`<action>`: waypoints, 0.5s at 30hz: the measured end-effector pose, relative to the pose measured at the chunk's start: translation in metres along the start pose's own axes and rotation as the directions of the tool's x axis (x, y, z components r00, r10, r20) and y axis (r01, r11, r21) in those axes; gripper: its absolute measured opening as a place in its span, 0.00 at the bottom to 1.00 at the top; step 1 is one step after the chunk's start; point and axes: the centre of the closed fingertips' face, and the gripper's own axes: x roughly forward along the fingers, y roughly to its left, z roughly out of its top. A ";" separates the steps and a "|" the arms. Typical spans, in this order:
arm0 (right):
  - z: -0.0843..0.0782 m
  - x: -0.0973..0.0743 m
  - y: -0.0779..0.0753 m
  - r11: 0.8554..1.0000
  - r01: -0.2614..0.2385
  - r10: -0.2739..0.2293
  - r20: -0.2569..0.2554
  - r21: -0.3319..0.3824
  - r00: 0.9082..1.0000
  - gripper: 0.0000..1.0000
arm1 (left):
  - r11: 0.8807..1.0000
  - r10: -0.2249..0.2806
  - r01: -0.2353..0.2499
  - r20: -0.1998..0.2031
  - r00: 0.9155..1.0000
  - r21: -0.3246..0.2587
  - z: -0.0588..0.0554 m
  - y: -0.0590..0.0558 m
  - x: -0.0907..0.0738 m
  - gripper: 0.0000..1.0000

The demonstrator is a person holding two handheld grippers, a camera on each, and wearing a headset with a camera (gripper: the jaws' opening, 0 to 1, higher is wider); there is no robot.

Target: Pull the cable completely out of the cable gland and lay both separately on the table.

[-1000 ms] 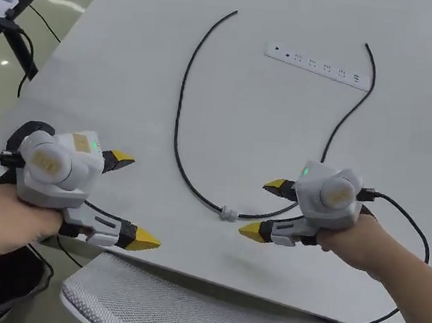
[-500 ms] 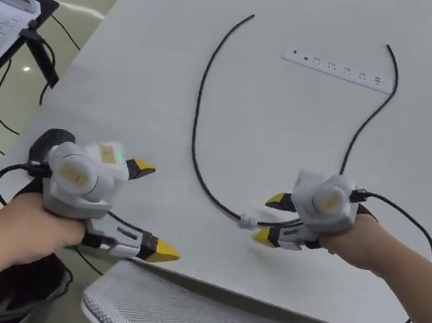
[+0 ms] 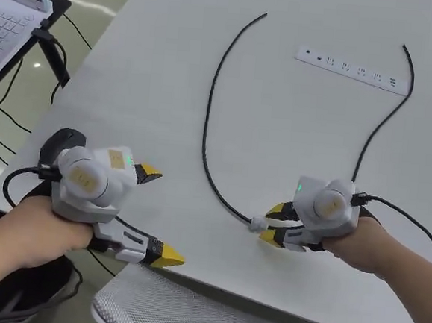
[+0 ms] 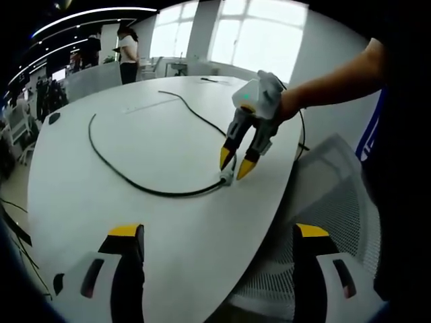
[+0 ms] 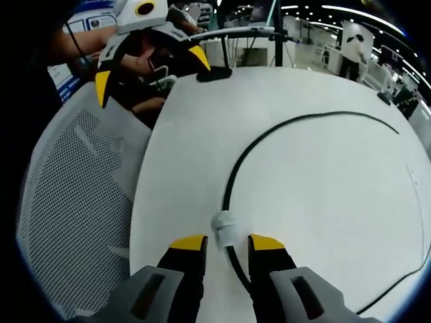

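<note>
The right claw (image 3: pixel 271 223) has advanced and narrowed. Its jaws now straddle the cable (image 3: pixel 207 131) just behind the cable gland (image 3: pixel 257 224), with a gap left either side. The left claw (image 3: pixel 159 217) is spread wide at the near edge of the surface (image 3: pixel 171 68). Farther off lies a power strip (image 3: pixel 354 71).

R tool (image 5: pixel 226 243) jaws apart | white gland (image 5: pixel 224 227) btwn tips | blk cable (image 5: pixel 234 258) thru gap, on table (image 5: pixel 323 202)
</note>
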 end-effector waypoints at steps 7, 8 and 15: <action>-0.001 0.001 0.001 1.000 -0.010 0.010 -0.004 -0.014 1.000 0.14 | 1.000 -0.004 0.004 -0.004 1.000 -0.007 -0.004 0.000 0.001 0.90; -0.001 0.002 0.000 1.000 -0.011 0.011 -0.007 -0.015 1.000 0.12 | 1.000 -0.005 0.005 -0.006 1.000 -0.007 -0.004 0.000 0.001 0.90; 0.000 0.003 0.000 1.000 -0.022 0.022 -0.006 -0.011 1.000 0.09 | 1.000 -0.005 0.005 -0.006 1.000 -0.009 -0.004 0.001 0.000 0.89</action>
